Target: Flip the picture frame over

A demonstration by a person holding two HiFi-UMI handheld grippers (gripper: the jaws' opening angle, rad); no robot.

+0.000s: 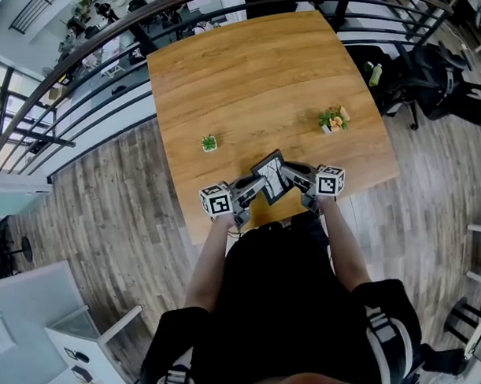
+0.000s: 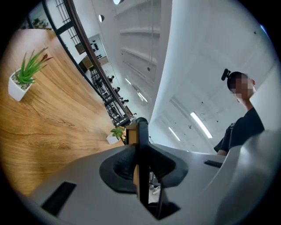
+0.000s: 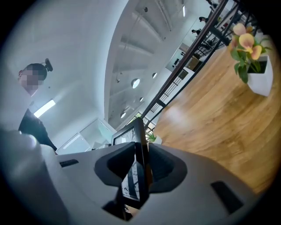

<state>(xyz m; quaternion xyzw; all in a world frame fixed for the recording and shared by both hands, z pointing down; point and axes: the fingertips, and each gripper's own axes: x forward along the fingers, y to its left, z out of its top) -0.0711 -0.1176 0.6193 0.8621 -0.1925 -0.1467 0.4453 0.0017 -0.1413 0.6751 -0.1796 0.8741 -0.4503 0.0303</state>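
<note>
Frame (image 1: 271, 177) sits over the counter's (image 1: 252, 77) near edge, apparently lifted and tilted. Left gripper (image 1: 252, 191) has its jaws clamped on the frame's left side, right gripper (image 1: 293, 176) on the opposite side. The frame is edge-on between both pairs. The flip axis likely runs gripper to gripper, so both should roll together.

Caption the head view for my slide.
Left gripper and right gripper clamp a picture frame over the wooden table's near edge, two potted plants beyond.
</note>
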